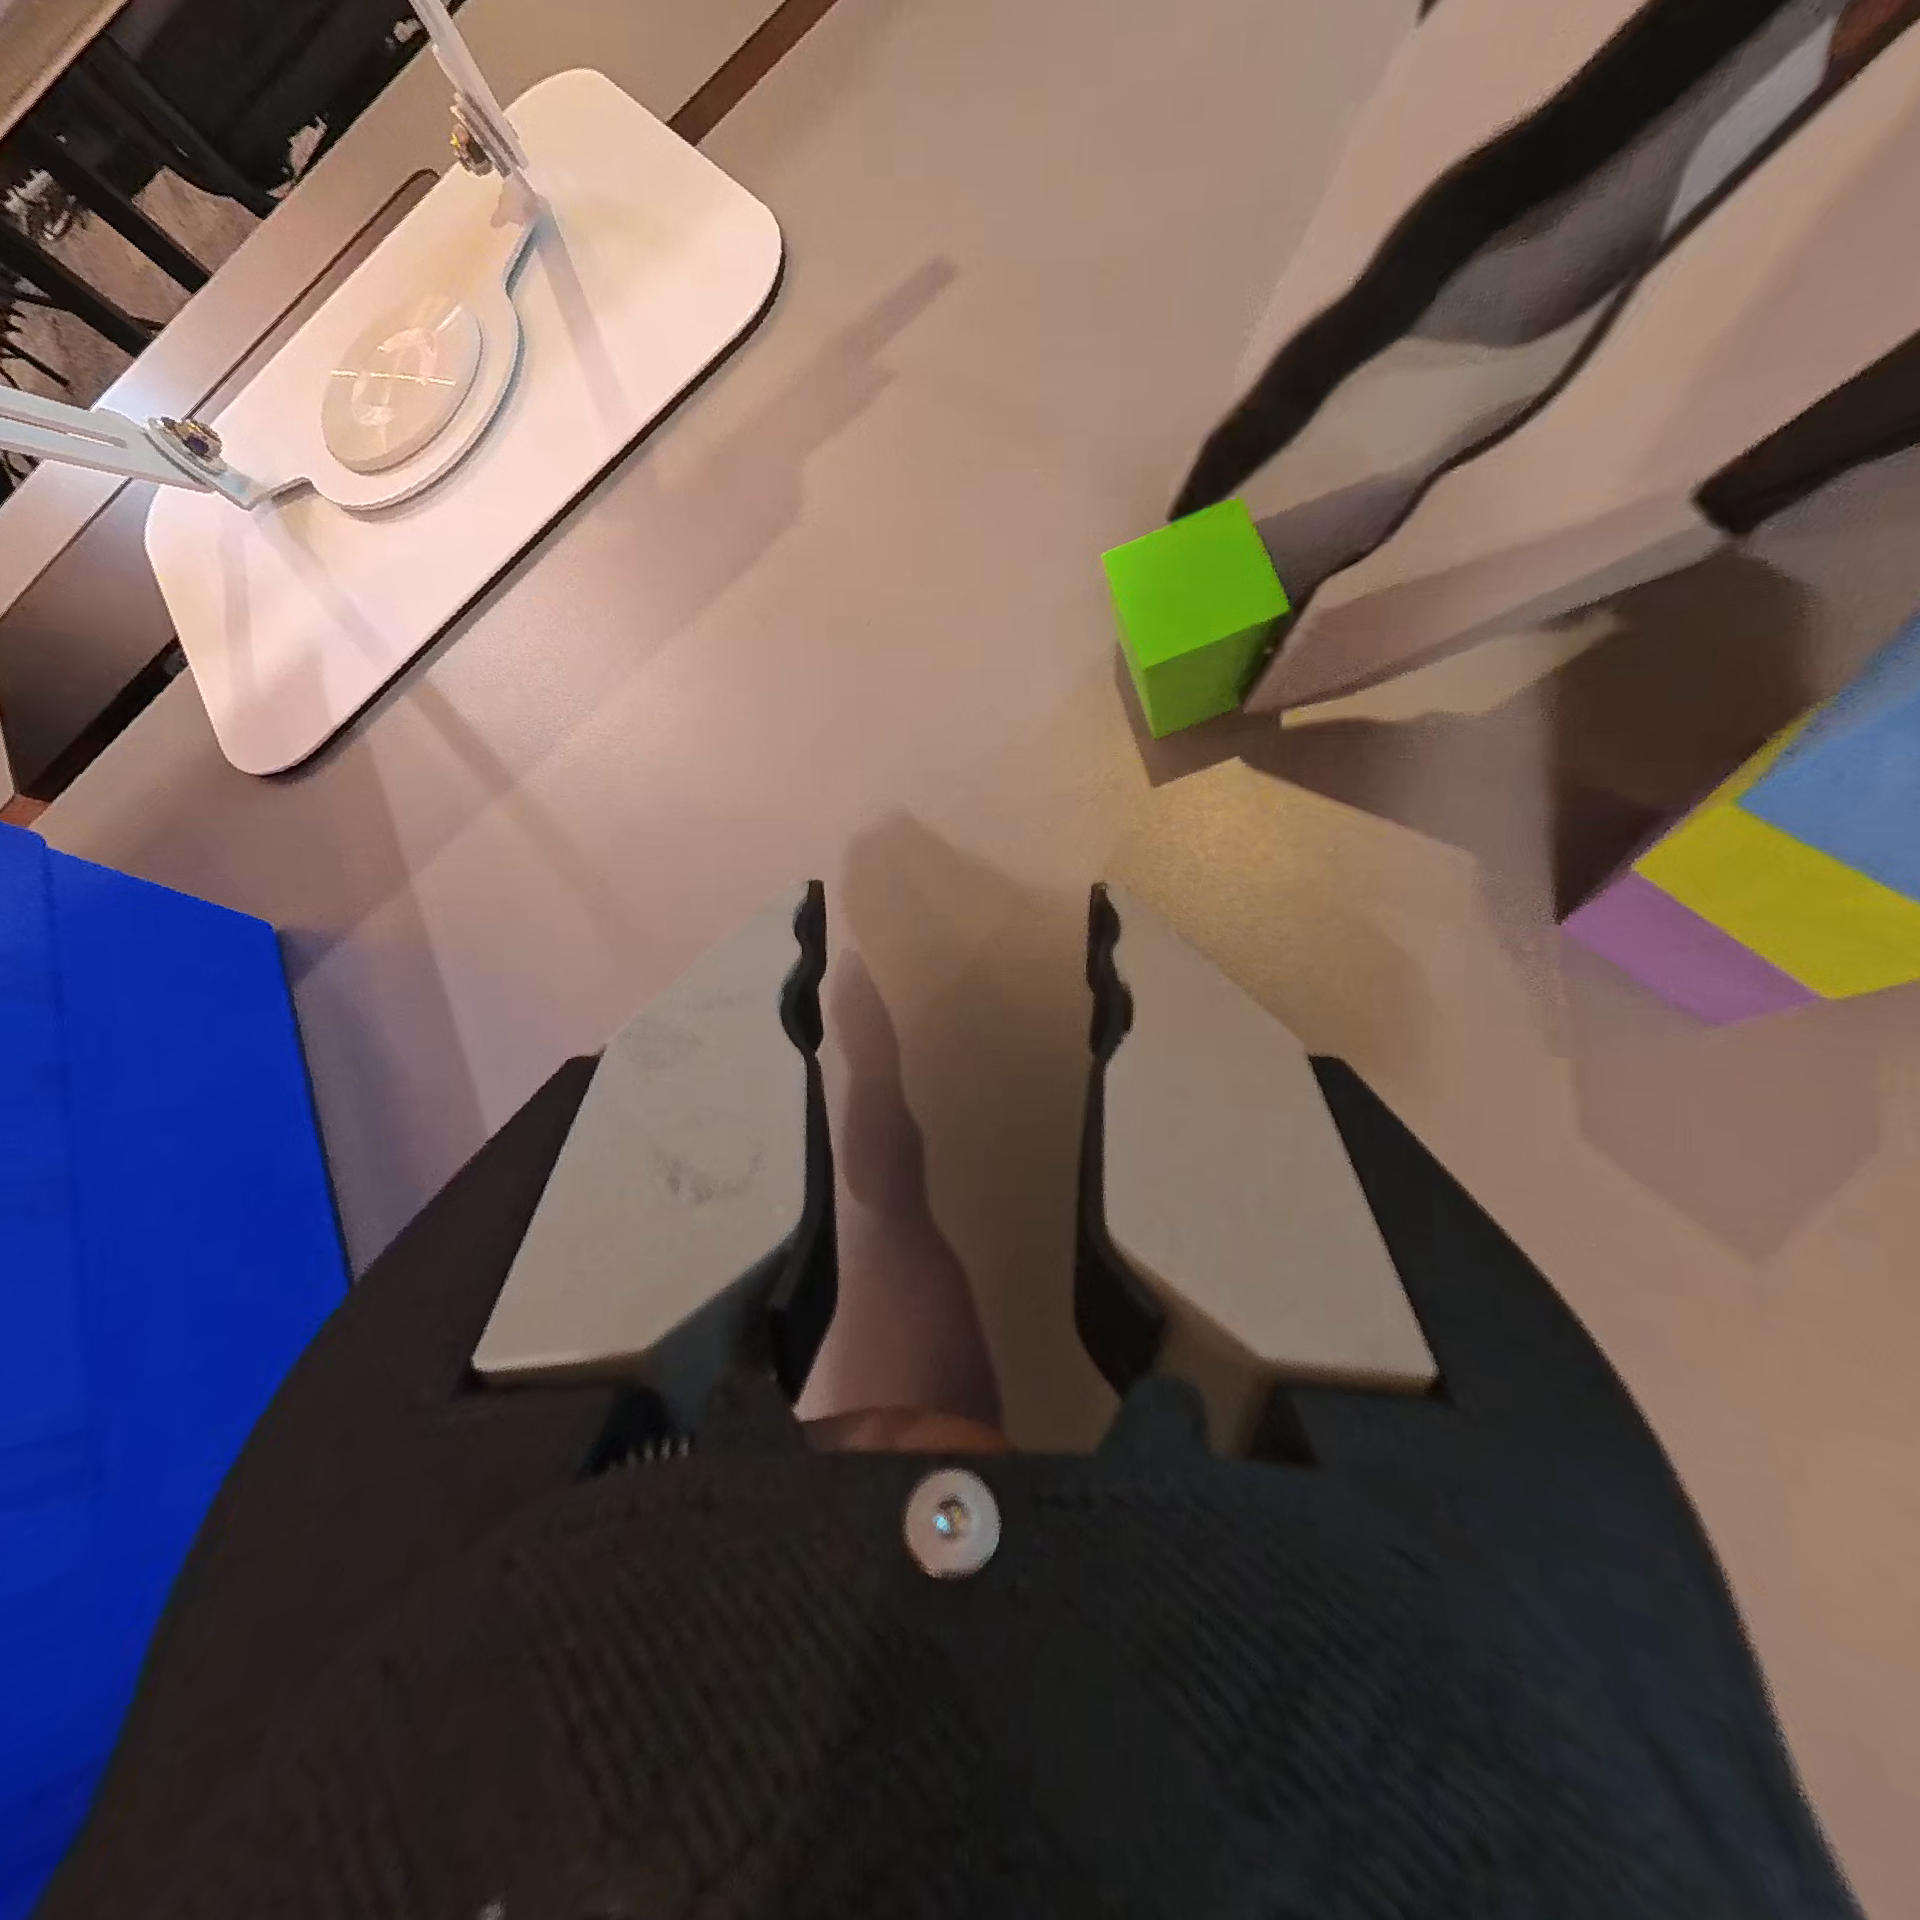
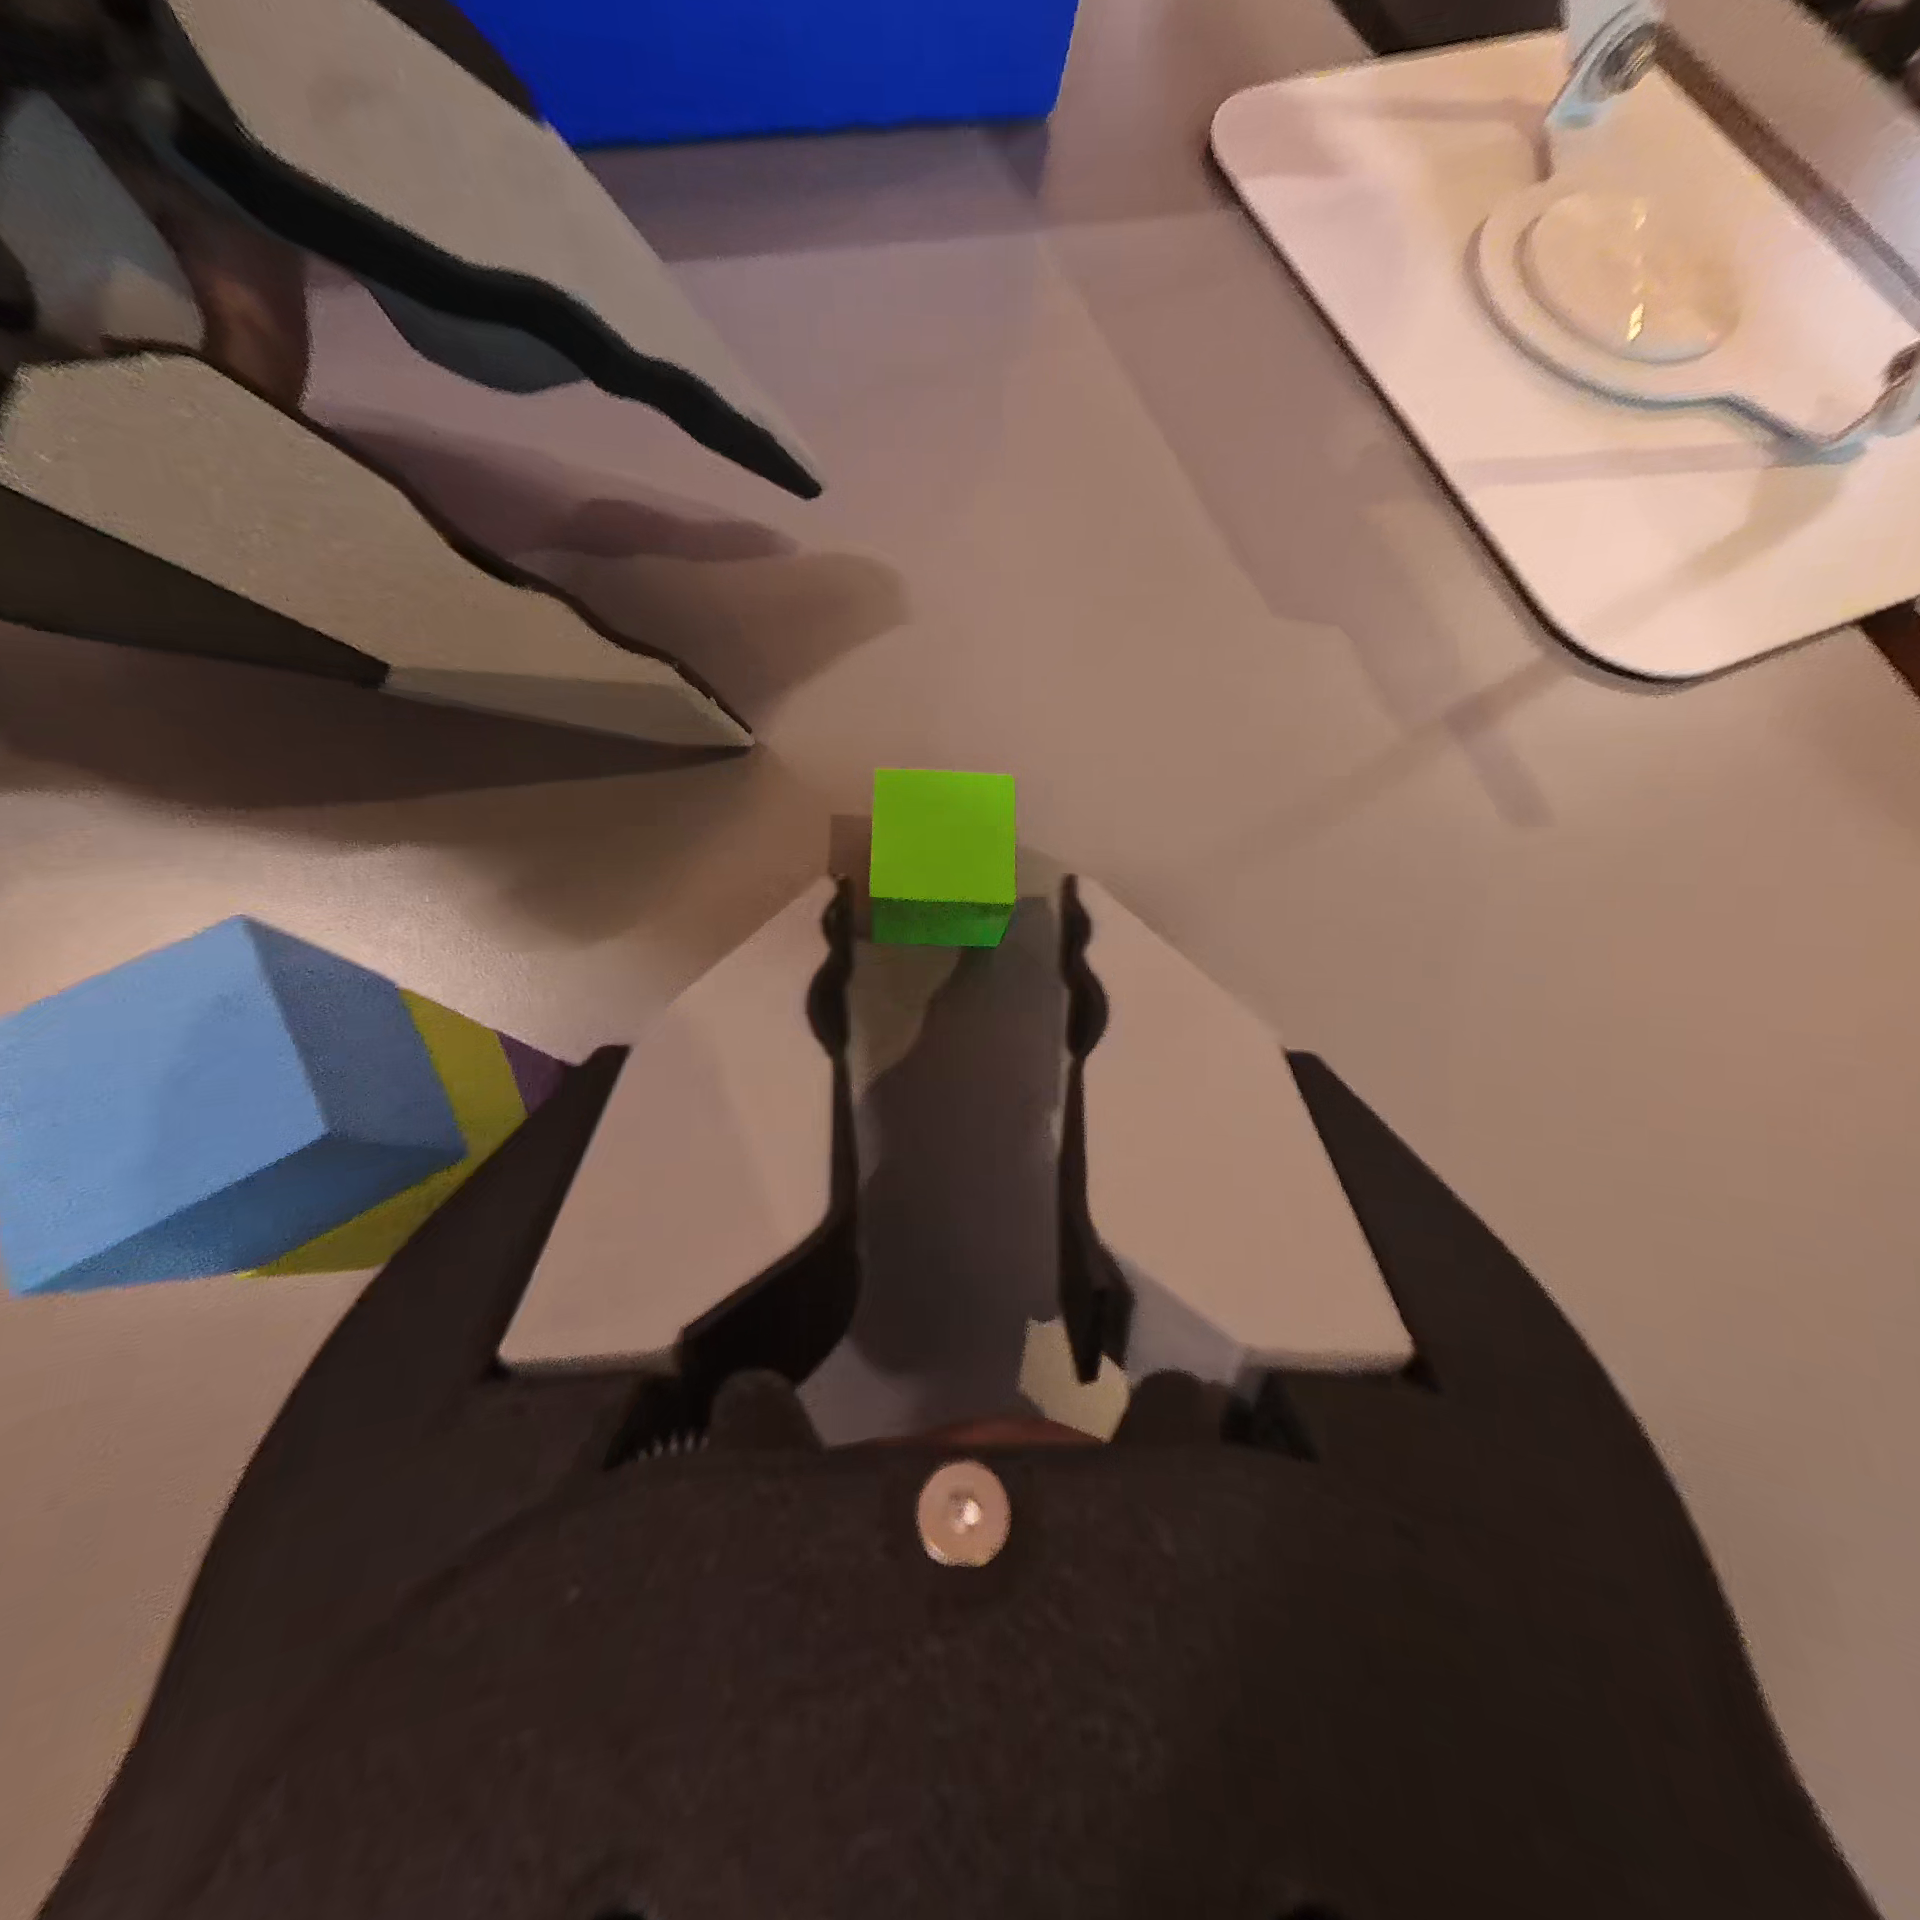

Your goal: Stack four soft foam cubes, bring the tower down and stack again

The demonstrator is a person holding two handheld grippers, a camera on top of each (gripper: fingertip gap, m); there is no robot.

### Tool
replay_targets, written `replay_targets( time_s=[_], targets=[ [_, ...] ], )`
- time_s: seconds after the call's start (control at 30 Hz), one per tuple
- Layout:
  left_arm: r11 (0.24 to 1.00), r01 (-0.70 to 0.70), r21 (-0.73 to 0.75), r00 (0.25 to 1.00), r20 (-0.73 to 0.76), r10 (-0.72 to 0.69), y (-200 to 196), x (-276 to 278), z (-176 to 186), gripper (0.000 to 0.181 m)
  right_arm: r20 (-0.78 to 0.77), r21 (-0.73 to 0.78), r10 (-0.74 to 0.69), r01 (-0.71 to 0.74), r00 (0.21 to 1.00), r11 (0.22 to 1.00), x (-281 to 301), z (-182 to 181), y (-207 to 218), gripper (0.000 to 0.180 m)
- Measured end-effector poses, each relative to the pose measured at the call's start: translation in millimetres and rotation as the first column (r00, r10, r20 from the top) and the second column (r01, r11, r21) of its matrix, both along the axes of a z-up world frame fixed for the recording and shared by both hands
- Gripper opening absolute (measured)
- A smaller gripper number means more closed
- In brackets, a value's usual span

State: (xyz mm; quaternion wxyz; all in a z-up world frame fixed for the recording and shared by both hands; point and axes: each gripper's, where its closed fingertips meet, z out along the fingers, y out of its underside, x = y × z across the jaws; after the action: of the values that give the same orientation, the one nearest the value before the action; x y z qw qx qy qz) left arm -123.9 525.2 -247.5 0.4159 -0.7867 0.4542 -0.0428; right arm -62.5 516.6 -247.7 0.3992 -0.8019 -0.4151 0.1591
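The green cube is framed by the right gripper, jaws released; next it must be squeezed and lifted onto the stack. The left gripper is empty, jaws released.

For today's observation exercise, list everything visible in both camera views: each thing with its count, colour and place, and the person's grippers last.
Green cube: one, bright green, alone on the table, just ahead of the right gripper's tips.
Blue cube: one, light blue, top of a three-cube stack.
Yellow cube: one, yellow, middle of the stack.
Purple cube: one, purple, bottom of the stack.
Stand base: one, white, far table edge.
Blue block: one, deep blue, beside the left gripper.
Table: one, beige.
Left gripper: open, empty.
Right gripper: open, facing the green cube.
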Motion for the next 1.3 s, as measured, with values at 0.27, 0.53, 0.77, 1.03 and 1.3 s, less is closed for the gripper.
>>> replay_targets(
  time_s=[0.27,0.53,0.77,1.03,1.3],
  targets=[
    [1.0,0.001,0.004,1.0,-0.005,-0.001,0,0,0,0.048,-0.065,0.051,0.027,-0.024,0.998,0.998,11,26,-8,0.024],
    [1.0,0.004,0.017,1.0,-0.01,-0.004,0,0,1,0.048,-0.192,0.108,0.217,-0.199,0.957,0.974,16,74,-56,0.024],
    [1.0,0.004,0.015,1.0,-0.007,-0.004,0,0,0,0.048,-0.173,0.117,0.373,-0.358,0.911,0.927,-2,85,-88,0.024],
    [1.0,0.004,0.017,1.0,-0.011,-0.004,0,0,1,0.048,-0.128,0.1,0.406,-0.395,0.905,0.913,-7,81,-97,0.024],
    [1.0,0.003,0.015,1.0,-0.01,-0.003,0,0,0,0.047,-0.104,0.088,0.399,-0.391,0.911,0.916,-3,78,-95,0.024]
  ],
)
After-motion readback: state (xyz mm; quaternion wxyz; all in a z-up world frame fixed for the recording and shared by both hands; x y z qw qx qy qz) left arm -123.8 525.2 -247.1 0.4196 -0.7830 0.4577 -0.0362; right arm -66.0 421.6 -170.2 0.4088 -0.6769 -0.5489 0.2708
